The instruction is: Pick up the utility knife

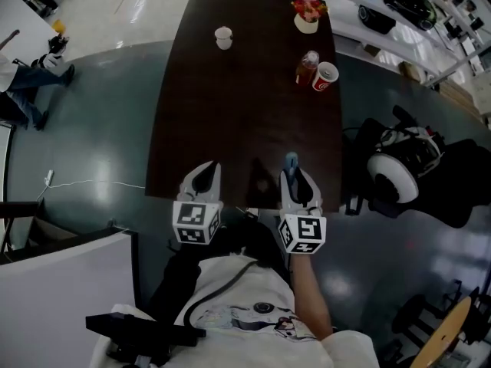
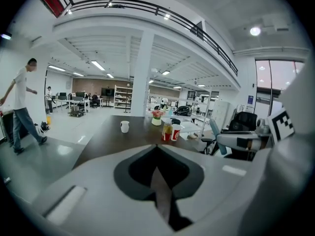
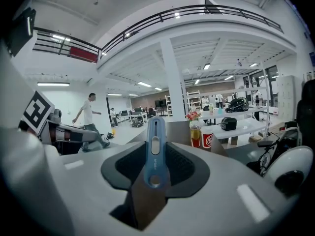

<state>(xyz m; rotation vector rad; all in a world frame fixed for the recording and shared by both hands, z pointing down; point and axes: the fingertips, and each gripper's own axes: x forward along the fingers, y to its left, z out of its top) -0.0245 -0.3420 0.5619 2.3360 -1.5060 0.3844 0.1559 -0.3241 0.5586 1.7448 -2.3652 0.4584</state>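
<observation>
Two grippers at the worktop's (image 1: 230,106) six o'clock edge: jaws of the right gripper (image 1: 295,181) clamp the utility knife (image 3: 154,146), apparently to carry it clear; the left gripper (image 1: 203,179) jaws rest together, empty.

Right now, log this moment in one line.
right gripper: shut on utility knife | left gripper: shut, empty | knife: above table

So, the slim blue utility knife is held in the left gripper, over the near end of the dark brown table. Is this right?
Not quite. The slim blue utility knife is held in the right gripper, not the left, over the near end of the dark brown table. The right gripper view shows it clamped between the jaws; the left gripper holds nothing.
</observation>
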